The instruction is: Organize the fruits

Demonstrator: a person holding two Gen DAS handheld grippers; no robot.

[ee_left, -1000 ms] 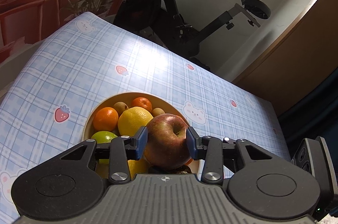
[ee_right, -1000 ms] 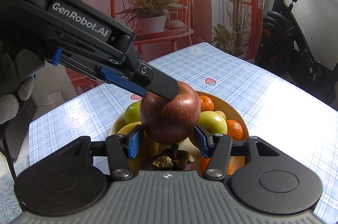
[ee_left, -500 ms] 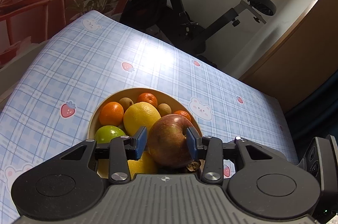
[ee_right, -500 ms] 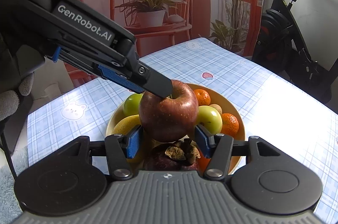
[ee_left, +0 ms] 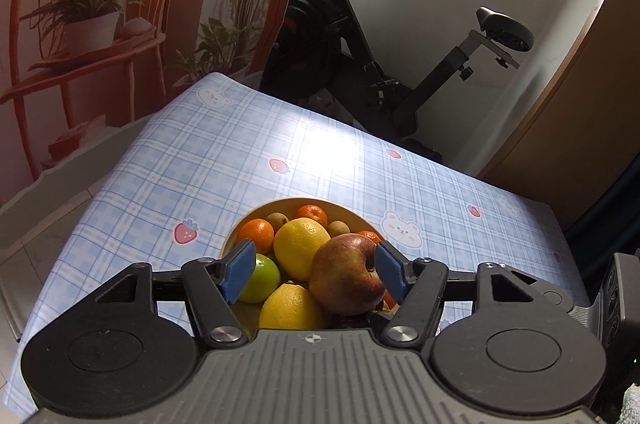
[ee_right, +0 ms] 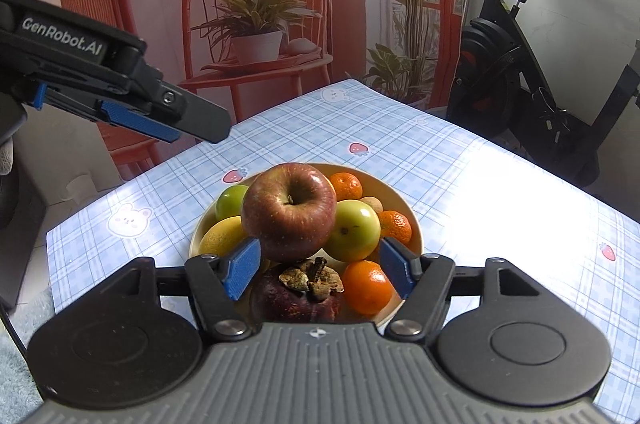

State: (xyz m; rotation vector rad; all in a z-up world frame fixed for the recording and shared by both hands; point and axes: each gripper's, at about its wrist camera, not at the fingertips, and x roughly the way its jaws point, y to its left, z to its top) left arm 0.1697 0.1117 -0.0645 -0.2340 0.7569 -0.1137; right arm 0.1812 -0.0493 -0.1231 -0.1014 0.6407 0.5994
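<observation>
Two wrist fisheye cameras look down along their fingers, close above one shared fruit bowl, from adjacent sides, facing a checked tablecloth.

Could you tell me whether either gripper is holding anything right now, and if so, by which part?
Nothing is held. Both grippers' jaws have just been opening: the red apple rests on the fruit pile in the bowl, clear of the right gripper and left gripper.

Red apple, stem dimple up, sits atop the fruit pile in the yellow bowl, just ahead of the right gripper, between its parted pads, untouched. Beneath it a dark mangosteen; green apples, lemons and mandarins crowd around.
</observation>
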